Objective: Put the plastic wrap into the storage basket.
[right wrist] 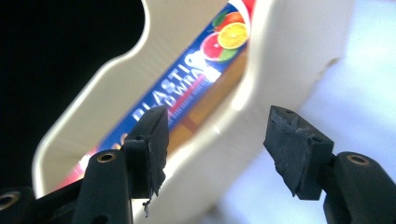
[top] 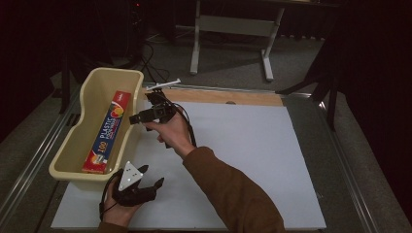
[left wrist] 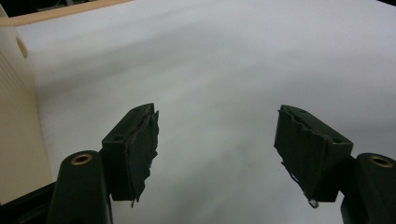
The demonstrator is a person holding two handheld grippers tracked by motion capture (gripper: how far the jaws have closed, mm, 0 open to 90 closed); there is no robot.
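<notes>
A cream plastic bin stands at the table's left edge, and a blue-and-red plastic wrap box lies lengthwise inside it. My right gripper hovers by the bin's right rim, open, nothing between its jaws. In the right gripper view the gripper straddles the bin's rim, with the plastic wrap box beyond. My left gripper rests low near the bin's front corner, open and empty. The left gripper view shows it over the white table sheet, the bin's wall at the left.
The white sheet covers most of the table, with a wooden strip along the far edge. Metal rails run down both sides. A grey stand is on the floor behind the table.
</notes>
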